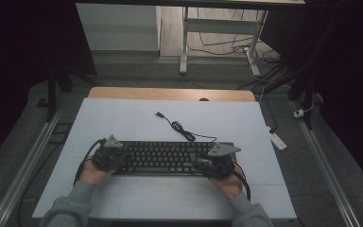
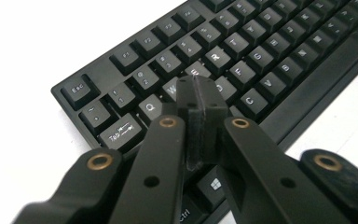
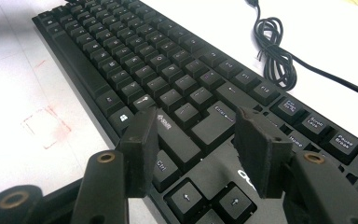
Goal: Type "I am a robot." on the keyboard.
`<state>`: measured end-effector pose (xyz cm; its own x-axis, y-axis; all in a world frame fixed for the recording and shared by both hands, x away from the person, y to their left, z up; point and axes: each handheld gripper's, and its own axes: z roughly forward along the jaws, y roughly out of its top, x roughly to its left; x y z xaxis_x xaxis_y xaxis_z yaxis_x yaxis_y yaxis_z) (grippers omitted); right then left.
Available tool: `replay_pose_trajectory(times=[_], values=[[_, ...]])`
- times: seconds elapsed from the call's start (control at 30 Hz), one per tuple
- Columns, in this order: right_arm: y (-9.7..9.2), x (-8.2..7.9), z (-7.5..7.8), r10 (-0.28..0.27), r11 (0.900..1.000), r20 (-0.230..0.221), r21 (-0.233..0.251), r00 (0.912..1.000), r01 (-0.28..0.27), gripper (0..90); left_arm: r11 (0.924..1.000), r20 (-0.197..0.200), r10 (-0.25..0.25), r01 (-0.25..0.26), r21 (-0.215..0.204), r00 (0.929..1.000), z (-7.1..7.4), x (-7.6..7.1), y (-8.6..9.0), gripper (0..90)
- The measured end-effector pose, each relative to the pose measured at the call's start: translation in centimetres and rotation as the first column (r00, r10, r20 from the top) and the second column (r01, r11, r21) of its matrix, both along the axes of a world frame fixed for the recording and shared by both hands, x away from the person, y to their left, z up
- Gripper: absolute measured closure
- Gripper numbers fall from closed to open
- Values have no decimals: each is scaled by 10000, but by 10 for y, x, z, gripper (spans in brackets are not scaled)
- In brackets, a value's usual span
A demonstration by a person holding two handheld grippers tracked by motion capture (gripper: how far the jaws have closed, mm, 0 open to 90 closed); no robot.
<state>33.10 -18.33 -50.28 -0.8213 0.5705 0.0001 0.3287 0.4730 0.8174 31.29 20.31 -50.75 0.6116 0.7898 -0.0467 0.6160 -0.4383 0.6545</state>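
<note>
Both tools (image 1: 108,153) (image 1: 216,161) on keyboard (image 1: 163,156); key legends readable close-up

Dim room; grey floor (image 1: 28,118); white desk frame (image 1: 217,23) behind.

Black keyboard on a white bench

The keyboard (image 1: 163,157) is seen black with white key legends; behind it a black cable (image 1: 182,129) is coiled; the bench (image 1: 123,118) is white, faintly marked red.

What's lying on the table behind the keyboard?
Behind the keyboard lies its black cable, partly coiled, ending in a plug on the white table. Where the cable joins the keyboard is blurry.
</note>
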Motion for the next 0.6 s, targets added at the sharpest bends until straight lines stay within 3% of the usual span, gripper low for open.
replay_pose_trajectory(times=[0.6], values=[[1, 0, -1, 21, 10000, -1, -35, 10000, -21, 496, 9996, -206, 112, -107, 276, 9997, -9, 4, -3, 889]])
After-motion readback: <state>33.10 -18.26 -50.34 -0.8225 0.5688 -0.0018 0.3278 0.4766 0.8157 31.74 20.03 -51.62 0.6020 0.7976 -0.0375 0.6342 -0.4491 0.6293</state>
